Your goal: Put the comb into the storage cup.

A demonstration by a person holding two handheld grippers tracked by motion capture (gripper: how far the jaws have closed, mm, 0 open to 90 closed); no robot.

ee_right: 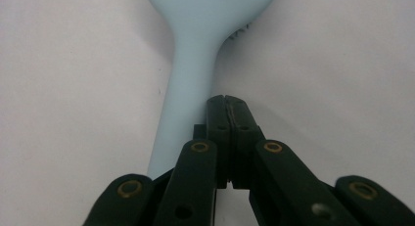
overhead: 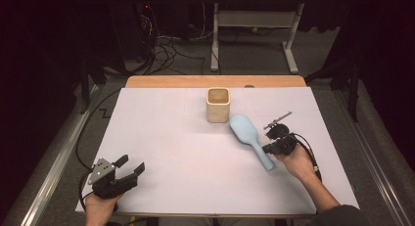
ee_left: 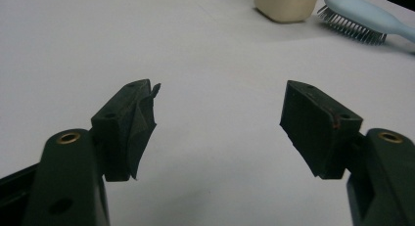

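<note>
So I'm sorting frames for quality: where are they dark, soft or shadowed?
High view: table evenly lit, surroundings nearly black. Left gripper view: jaws sharp, cup and hairbrush slightly soft. Right gripper view: hairbrush handle close and soft, faint shadow beside it.

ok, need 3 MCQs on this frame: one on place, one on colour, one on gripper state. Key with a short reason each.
1. Where does the hairbrush lie relative to the cup?
A. inside it
B. beside it, toward the right gripper's side
C. at the table's left edge

2. What colour is the hairbrush?
A. light blue
B. red
C. black

3. How do the right gripper's fingers stand?
A. wide open
B. clamped around the cup
C. shut together, next to the brush handle

Key:
1 B, the high view shows the brush lying just right of the beige cup.
2 A, head and handle are pale blue in all views.
3 C, the right gripper view shows the pads pressed together with the handle beside them, not between.
</note>
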